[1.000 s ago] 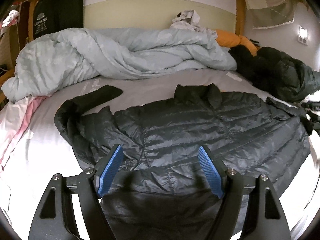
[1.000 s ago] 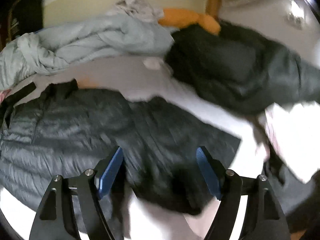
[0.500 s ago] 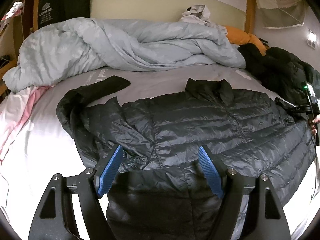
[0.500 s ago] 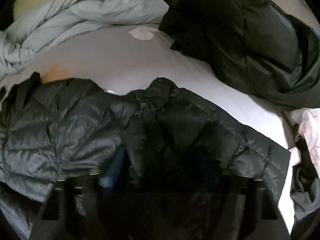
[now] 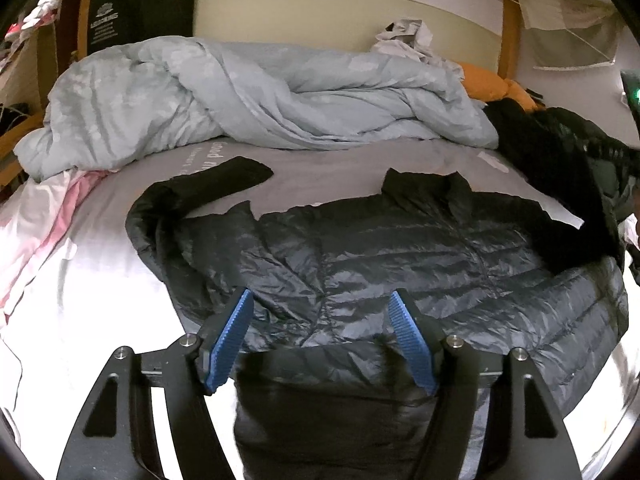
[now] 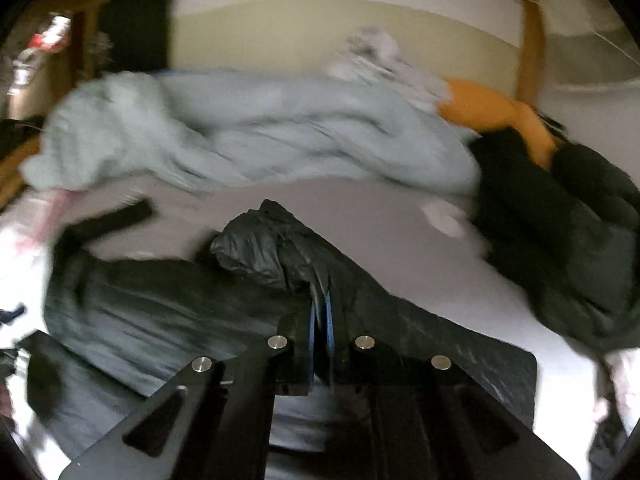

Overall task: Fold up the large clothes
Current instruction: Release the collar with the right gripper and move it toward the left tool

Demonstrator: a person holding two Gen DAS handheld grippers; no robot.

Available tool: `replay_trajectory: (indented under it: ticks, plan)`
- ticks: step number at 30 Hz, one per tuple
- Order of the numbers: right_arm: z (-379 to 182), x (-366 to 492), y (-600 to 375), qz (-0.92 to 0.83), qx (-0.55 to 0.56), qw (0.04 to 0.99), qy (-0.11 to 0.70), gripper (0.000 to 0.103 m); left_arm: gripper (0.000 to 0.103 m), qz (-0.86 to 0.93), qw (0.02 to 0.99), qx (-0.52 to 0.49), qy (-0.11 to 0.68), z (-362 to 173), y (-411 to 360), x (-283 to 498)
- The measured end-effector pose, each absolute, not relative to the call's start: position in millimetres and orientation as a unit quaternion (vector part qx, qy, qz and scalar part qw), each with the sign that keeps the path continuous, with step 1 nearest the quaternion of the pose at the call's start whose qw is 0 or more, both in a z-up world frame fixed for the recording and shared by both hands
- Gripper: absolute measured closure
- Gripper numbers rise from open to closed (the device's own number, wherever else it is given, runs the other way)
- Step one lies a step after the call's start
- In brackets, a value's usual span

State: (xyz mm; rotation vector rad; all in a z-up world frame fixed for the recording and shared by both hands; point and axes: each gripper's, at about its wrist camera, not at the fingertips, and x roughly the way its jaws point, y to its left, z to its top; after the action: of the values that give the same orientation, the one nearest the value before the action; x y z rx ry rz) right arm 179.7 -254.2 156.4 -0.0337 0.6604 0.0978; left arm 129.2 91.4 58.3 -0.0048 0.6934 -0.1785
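- Right gripper (image 6: 319,314), wide apart half a second ago, now clenched on a raised fold of the dark puffer jacket (image 5: 400,260).
- Left gripper (image 5: 320,336) unchanged: released, low centre, above the jacket hem.
- Jacket spread across mid-frame on the grey sheet (image 5: 328,164).
- Bare sheet at lower left; blue duvet (image 5: 260,96) bunched along the top.

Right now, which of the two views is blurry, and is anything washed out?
Right wrist view: motion blur smears the duvet and bed; only the right claw and its pinched jacket stay sharp. Left wrist view: sharp, though the white sheet is overexposed at lower left.
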Motion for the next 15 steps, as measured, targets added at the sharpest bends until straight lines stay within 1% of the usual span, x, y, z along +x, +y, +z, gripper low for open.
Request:
replay_trajectory:
  ticks: [3,6,11,15]
  plan:
    - [160.6,184.3,-199.2,0.107,0.006,0.942,0.318,0.097,0.034,-0.079,0.938,-0.010,0.337,60.7,99.7,130.1]
    - [150.1,187.9,-156.7,0.143,0.014,0.935,0.324,0.097,0.034,-0.074,0.939,-0.023,0.334,65.0,109.8,130.7]
    - [108.6,191.8,-98.7,0.190,0.008,0.914,0.359,0.097,0.034,-0.066,0.941,-0.038,0.330,68.8,124.0,133.2]
    - [69.4,190.6,-77.0,0.205,-0.001,0.896,0.395,0.097,0.034,-0.061,0.940,-0.044,0.333,67.6,128.9,135.3]
